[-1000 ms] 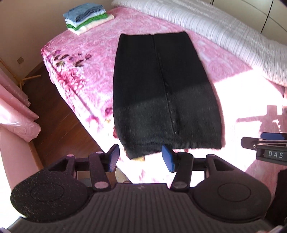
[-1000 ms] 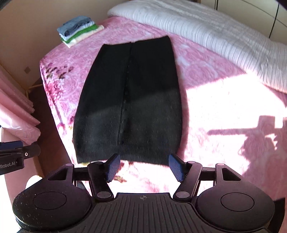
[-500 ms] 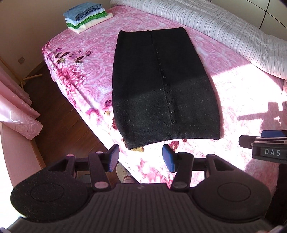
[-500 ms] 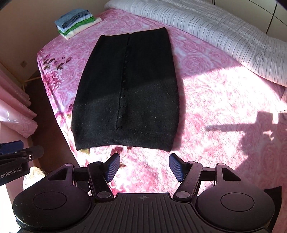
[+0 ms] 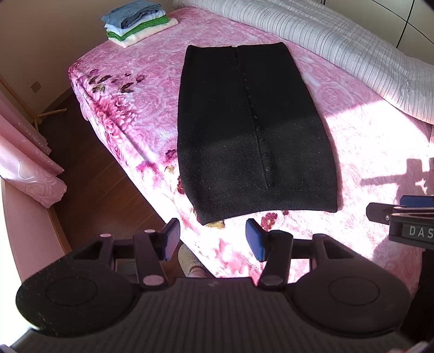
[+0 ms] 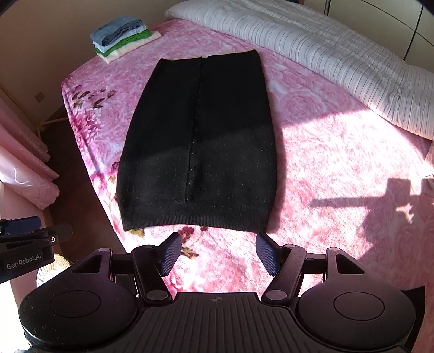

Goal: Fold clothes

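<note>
Both claws, left [image 5: 213, 239] and right [image 6: 218, 254], gaped wide and empty above the bed [image 5: 141, 108], near the flat skirt [image 5: 244, 130].

I see hard sunlight blowing out the near bed [image 5: 360, 152] (far half shaded), sharp gripper shadows, fisheye-bent edges, no blur.

Pink floral bed [image 5: 141, 89]: black knit skirt [image 5: 244, 130] flat, folded stack [image 5: 138, 21] at corner, striped quilt [image 5: 339, 46].
</note>
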